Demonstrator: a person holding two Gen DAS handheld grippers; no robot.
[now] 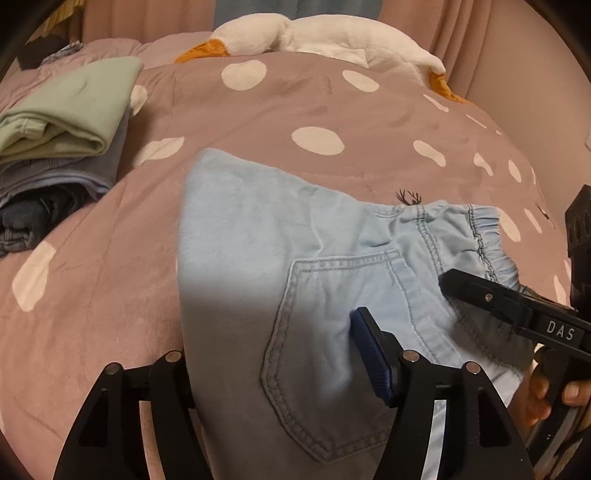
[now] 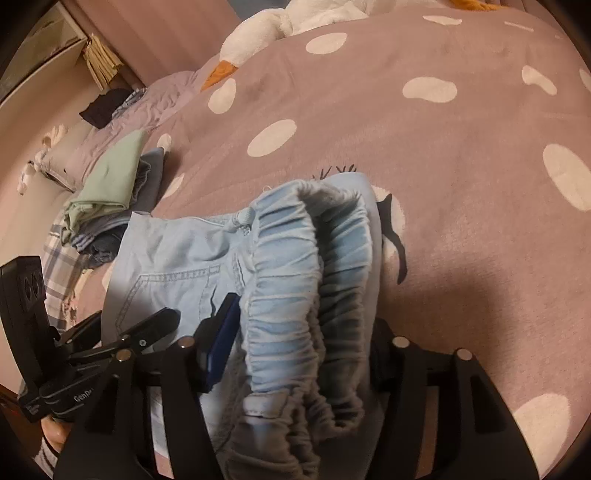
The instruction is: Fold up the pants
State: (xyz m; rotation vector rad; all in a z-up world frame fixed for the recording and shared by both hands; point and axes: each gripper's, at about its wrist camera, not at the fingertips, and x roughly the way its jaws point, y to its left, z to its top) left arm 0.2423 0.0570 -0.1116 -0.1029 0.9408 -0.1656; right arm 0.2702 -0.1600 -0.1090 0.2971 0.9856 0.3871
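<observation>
Light blue denim pants (image 1: 295, 266) lie folded on the pink spotted bedspread (image 1: 295, 110), back pocket up, elastic waistband to the right. My left gripper (image 1: 273, 369) straddles the near edge of the pants, jaws apart with cloth between them; its left finger is hidden under the fabric. My right gripper (image 2: 295, 354) has the bunched waistband (image 2: 295, 258) between its spread fingers. The right gripper also shows in the left wrist view (image 1: 517, 306), resting at the waistband. The pants also show in the right wrist view (image 2: 177, 266).
A stack of folded clothes, green on top (image 1: 70, 114), sits at the left on the bed; it also shows in the right wrist view (image 2: 110, 188). A white plush goose (image 1: 295, 33) lies at the far edge. Pink curtains hang behind.
</observation>
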